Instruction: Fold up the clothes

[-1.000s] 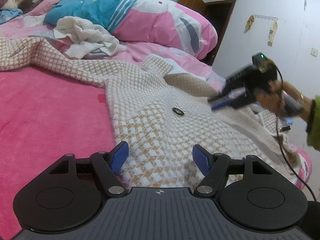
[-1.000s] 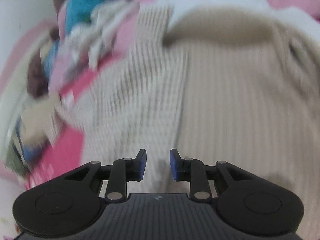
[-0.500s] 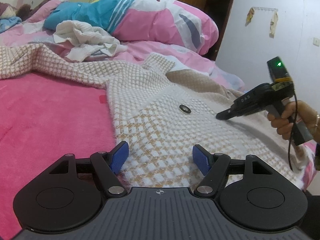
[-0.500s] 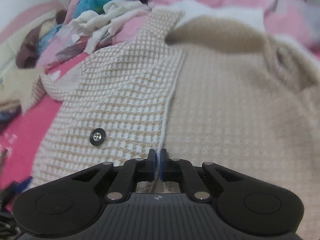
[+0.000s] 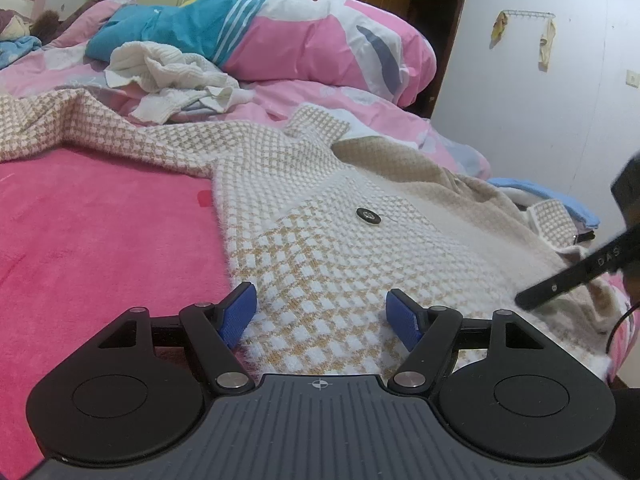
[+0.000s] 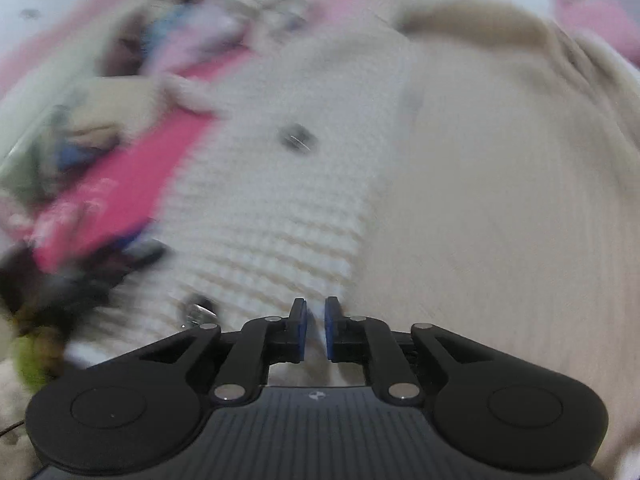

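Pink bed [image 5: 100,240] carries the checked cardigan [image 5: 320,280]. My left gripper [image 5: 320,320] stands apart over its hem; my right gripper [image 6: 315,328] is opening, white front edge between its pads.

fuzzy knit cardigan [image 5: 328,248], plush blanket [image 5: 100,240].

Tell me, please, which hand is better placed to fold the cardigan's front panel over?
Right. The right tool has the front edge of the cardigan between its jaws, though they are opening slightly. The left tool sits open over the hem, gripping nothing.
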Action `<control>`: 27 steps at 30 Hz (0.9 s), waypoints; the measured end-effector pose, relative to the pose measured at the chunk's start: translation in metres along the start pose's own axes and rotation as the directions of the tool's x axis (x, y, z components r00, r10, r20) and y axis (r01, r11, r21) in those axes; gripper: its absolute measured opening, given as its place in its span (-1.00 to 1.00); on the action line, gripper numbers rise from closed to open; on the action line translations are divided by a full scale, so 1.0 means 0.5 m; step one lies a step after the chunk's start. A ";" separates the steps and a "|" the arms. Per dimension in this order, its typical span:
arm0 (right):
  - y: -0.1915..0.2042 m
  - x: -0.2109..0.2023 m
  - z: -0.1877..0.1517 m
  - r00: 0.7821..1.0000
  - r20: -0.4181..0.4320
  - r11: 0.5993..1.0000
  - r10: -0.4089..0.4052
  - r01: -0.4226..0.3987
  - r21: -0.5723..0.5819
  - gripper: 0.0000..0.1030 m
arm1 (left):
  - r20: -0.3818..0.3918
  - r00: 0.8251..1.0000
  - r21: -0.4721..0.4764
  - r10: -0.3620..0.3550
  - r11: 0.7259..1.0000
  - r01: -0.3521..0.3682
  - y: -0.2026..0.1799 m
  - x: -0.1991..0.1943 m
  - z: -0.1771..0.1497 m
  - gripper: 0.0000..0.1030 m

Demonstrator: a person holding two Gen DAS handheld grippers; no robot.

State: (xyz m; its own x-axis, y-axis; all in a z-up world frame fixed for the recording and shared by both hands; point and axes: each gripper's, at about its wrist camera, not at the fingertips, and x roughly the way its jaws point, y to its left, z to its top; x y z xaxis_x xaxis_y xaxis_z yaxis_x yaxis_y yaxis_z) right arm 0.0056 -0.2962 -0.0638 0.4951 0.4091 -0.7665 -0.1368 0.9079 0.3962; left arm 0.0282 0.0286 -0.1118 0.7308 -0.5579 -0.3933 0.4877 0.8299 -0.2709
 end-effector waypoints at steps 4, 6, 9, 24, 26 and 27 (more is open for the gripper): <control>-0.031 -0.038 -0.026 0.996 0.034 0.983 0.079 -0.084 0.163 -0.73 | -0.001 1.000 -0.003 -0.002 1.000 0.002 0.001 0.000 0.000 0.40; -0.032 -0.042 -0.039 0.997 0.015 0.980 0.076 -0.078 0.183 -0.59 | 0.000 1.000 -0.008 -0.006 1.000 0.006 0.002 -0.001 0.000 0.40; -0.033 -0.044 -0.057 0.997 -0.009 0.976 0.074 -0.071 0.207 -0.57 | 0.002 1.000 -0.013 -0.010 1.000 0.010 0.003 -0.001 0.000 0.40; 0.020 -0.058 -0.080 0.992 0.126 0.997 -0.001 -0.008 0.075 -0.94 | 0.005 1.000 -0.020 -0.012 1.000 0.012 0.003 -0.001 0.000 0.40; 0.009 -0.056 -0.085 0.992 0.126 0.996 -0.005 -0.007 0.088 -0.94 | 0.005 1.000 -0.020 -0.011 1.000 0.011 0.002 -0.001 0.000 0.40; 0.003 -0.054 -0.087 0.992 0.124 0.995 -0.006 -0.006 0.095 -0.94 | 0.005 1.000 -0.020 -0.011 1.000 0.011 0.001 -0.001 0.000 0.40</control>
State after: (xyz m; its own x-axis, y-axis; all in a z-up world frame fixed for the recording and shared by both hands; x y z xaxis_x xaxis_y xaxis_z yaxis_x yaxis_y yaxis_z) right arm -0.0453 -0.3021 -0.0646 0.5981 0.3896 -0.7004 -0.0575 0.8925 0.4474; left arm 0.0281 0.0296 -0.1118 0.7282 -0.5666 -0.3856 0.4859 0.8236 -0.2927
